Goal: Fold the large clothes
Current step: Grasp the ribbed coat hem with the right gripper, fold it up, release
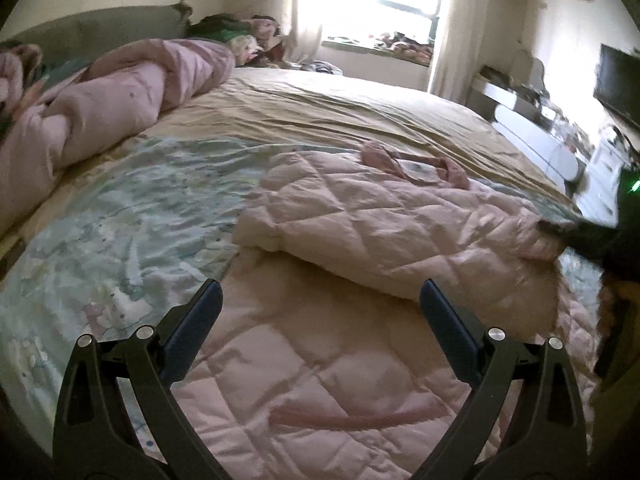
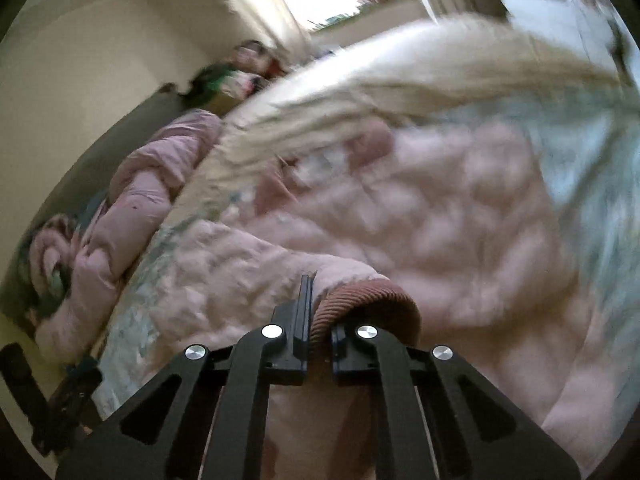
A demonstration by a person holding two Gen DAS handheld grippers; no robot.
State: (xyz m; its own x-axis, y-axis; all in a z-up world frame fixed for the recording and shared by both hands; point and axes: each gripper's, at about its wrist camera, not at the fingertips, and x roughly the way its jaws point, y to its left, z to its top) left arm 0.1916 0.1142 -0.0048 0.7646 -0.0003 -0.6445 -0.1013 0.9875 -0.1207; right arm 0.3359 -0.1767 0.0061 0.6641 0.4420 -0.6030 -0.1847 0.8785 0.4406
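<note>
Across the wide bed (image 1: 360,120) with its creased tan sheet lies a pale pink quilted jacket (image 1: 360,208), its padded fabric stitched in a diamond pattern and puffed between the seams, with a darker pink ribbed collar (image 1: 380,156) at the far end. Part of the jacket is folded over itself, forming a thick rounded edge across the middle. Beneath it spreads a thin, rumpled mint-green printed cloth (image 1: 120,208). A bunched pink duvet (image 1: 120,92) lies rolled along the headboard side, well apart from the jacket. The left claw (image 1: 320,296) hovers over the near part of the jacket, angled downward, its two black fingers with dark blue pads spread wide and nothing between them. The right claw (image 2: 318,312), also angled downward and tilted, is clenched on the dusty-pink ribbed knit cuff (image 2: 368,300) of the jacket, which curls up and over one finger. In the left wrist view, this claw appears as a dark shape at the jacket's right edge.
</note>
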